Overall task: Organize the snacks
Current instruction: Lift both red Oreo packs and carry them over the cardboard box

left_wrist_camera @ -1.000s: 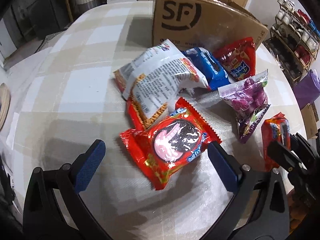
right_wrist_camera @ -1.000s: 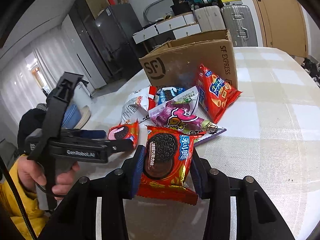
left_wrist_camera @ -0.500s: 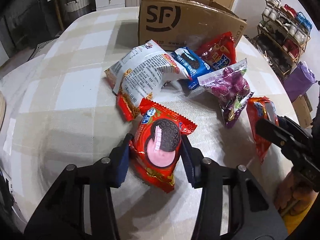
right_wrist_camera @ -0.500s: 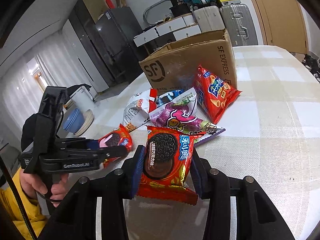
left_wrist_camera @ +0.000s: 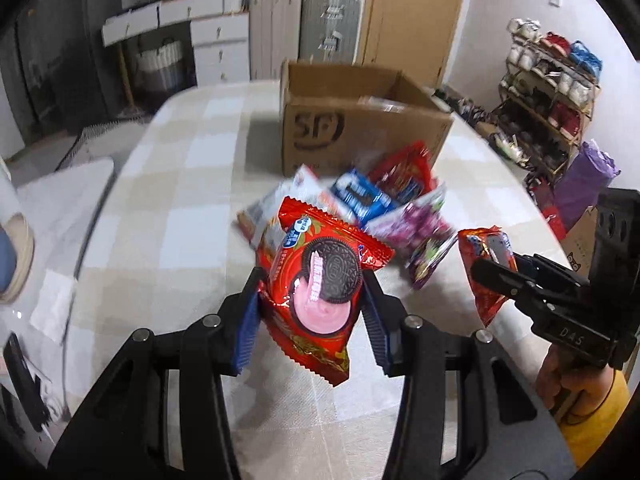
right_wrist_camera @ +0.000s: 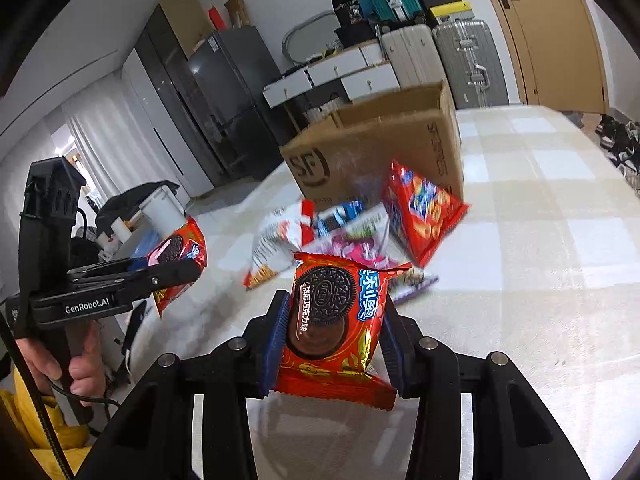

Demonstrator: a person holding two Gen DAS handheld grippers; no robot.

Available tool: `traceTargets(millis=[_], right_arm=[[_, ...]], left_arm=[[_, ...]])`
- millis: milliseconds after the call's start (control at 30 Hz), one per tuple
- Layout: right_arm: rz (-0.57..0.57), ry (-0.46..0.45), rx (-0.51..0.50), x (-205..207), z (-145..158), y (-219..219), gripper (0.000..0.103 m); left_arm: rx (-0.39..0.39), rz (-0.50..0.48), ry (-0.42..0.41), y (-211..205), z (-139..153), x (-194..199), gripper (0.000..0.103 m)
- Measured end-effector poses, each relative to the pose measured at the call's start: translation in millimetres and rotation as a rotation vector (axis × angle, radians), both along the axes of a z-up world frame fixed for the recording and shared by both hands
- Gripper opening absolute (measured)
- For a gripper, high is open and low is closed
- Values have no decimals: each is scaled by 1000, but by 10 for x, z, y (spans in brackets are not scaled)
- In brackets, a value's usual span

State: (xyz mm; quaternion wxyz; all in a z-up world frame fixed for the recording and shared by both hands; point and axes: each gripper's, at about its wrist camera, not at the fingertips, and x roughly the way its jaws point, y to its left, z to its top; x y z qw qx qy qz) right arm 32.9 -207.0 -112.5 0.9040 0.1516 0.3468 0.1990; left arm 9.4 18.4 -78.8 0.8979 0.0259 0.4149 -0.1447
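Observation:
My left gripper (left_wrist_camera: 314,316) is shut on a red cookie packet with pink cream on its picture (left_wrist_camera: 320,284), held clear above the table; this strawberry cookie packet (right_wrist_camera: 178,250) also shows at the left of the right wrist view. My right gripper (right_wrist_camera: 334,330) is shut on a red chocolate cookie packet (right_wrist_camera: 334,320), likewise off the table, and that chocolate packet (left_wrist_camera: 486,264) appears at the right of the left wrist view. An open cardboard box (left_wrist_camera: 360,120) stands at the far side of the table, its printed wall (right_wrist_camera: 376,152) facing me.
In front of the box lies a heap of snacks: a white bag (right_wrist_camera: 280,236), a blue cookie pack (left_wrist_camera: 360,196), a red chip bag (right_wrist_camera: 424,208), a purple packet (left_wrist_camera: 424,232). The checked tablecloth (right_wrist_camera: 540,240) covers a round table. A shoe rack (left_wrist_camera: 548,92) stands beyond its right edge.
The left gripper closed around the strawberry cookie packet on the table, then lifted it up and tilted toward the box. The right gripper, holding its packet throughout, rose a little.

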Motion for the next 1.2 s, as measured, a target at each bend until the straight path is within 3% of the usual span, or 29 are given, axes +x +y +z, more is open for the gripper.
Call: traceTargets(millis=[367,733,967,1200], right_arm=[[15,-163,-40,53,985,-17,43],[52,-284,-57,470,1813,28,43],[63,-297,-62,846,1996,42,43],[49,-227,-29,1338,1754,-25,43]], left_arm=[[-31,-61,-132,-50,653,17,43],[-48,-103,-210,-105,1275,372,43],[-47,-94,-235,-193,1562,787,43],[-67,-91,-186,-291,1573,1378,43]])
